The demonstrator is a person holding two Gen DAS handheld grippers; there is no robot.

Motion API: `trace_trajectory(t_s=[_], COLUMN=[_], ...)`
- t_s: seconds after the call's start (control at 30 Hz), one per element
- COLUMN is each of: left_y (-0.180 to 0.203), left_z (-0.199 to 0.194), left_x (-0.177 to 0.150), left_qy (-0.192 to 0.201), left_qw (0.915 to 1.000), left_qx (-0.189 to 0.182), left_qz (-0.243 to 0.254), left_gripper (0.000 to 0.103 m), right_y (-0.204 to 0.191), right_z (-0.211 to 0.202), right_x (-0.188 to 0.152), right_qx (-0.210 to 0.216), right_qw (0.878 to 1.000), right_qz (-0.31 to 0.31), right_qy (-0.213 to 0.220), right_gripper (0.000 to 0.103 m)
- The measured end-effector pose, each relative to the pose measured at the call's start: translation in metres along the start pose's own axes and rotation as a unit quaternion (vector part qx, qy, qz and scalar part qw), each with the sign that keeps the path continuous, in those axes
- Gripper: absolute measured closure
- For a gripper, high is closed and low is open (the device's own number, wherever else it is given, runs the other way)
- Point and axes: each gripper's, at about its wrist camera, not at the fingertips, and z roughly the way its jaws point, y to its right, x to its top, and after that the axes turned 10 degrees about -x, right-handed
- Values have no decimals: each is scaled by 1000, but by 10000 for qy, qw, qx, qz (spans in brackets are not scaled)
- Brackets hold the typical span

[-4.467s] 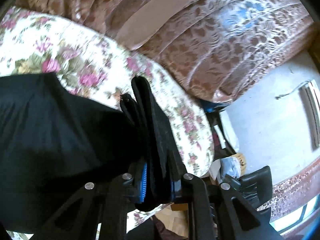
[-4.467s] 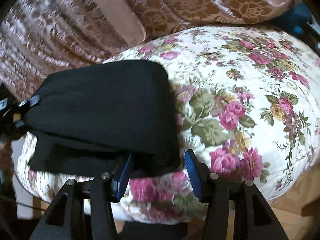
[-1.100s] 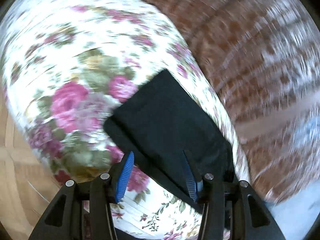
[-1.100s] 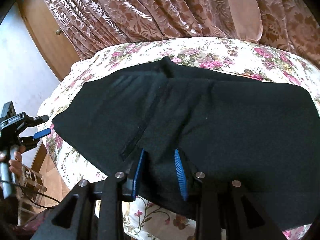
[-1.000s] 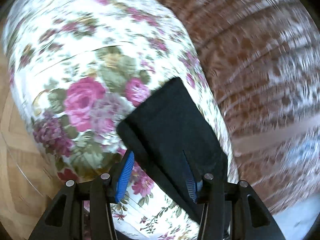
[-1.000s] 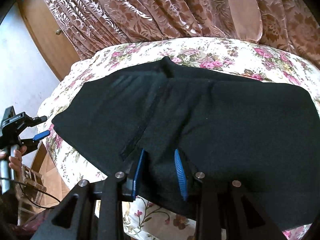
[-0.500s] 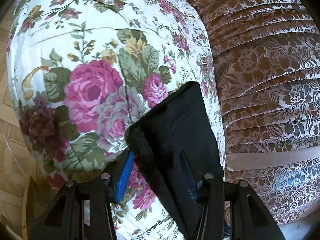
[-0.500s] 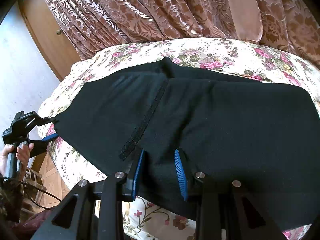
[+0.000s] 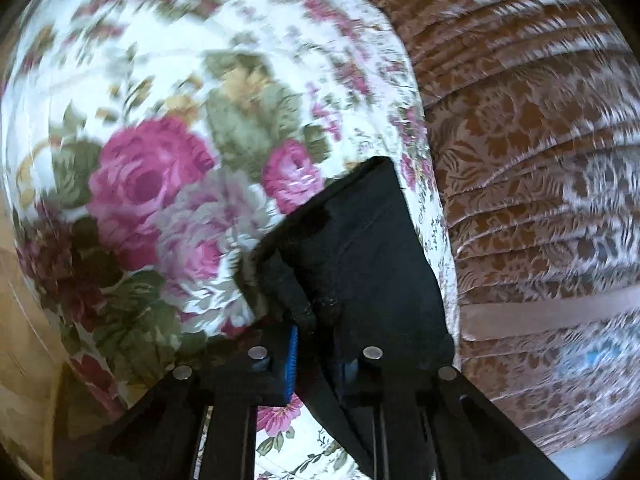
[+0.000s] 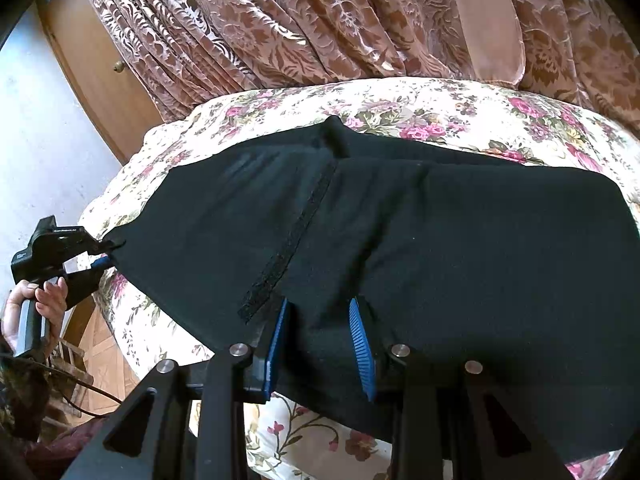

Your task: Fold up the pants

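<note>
The black pants (image 10: 420, 232) lie spread across the flowered bed cover (image 10: 400, 108), a hem strip running down their middle. My right gripper (image 10: 320, 332) sits at their near edge with its blue pads part open around a ridge of fabric. My left gripper (image 9: 316, 348) is shut on the pants' end corner (image 9: 360, 256); it also shows in the right wrist view (image 10: 106, 252) at the pants' far left corner, held by a hand.
Brown patterned curtains (image 10: 320, 20) hang behind the bed. A wooden door (image 10: 100, 60) and a pale wall (image 10: 36, 140) stand at the left. Wooden floor (image 10: 100, 360) shows beside the bed's left edge.
My left gripper has reached the pants' left corner and shut on it, bunching the fabric. My right gripper has stayed at the near edge.
</note>
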Motion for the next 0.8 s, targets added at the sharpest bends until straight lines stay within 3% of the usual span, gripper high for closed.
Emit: trace_trajectory(t_s=[0.13, 0.2, 0.3, 0.33, 0.43, 0.63, 0.8], left_y=[53, 84, 130, 139, 158, 168, 173], left_z=[-5, -4, 1, 4, 19, 33, 37], left_x=[-14, -27, -56, -64, -83, -111, -139], left_qy=[41, -61, -245, -311, -577, -845, -992], left_qw=[9920, 9807, 9512, 9442, 9292, 9096, 8821], left_qx=[-106, -281, -503, -552, -669, -634, -570], left_qz=[1257, 1934, 3036, 3232, 3589, 4017, 4570], left_gripper=[90, 90, 90, 91, 91, 91, 91], right_y=[1, 3, 9, 8, 5, -1, -3], right_z=[-2, -5, -24, -29, -40, -31, -28], right_x=[1, 4, 13, 16, 22, 20, 36], right_qx=[35, 67, 254, 320, 557, 846, 1831], right_qw=[10000, 9999, 9985, 9978, 9963, 9951, 9804], right_qz=[51, 128, 353, 372, 366, 385, 700], right_qy=[25, 20, 339, 437, 542, 340, 193], right_gripper=[69, 68, 66, 60, 48, 48, 43])
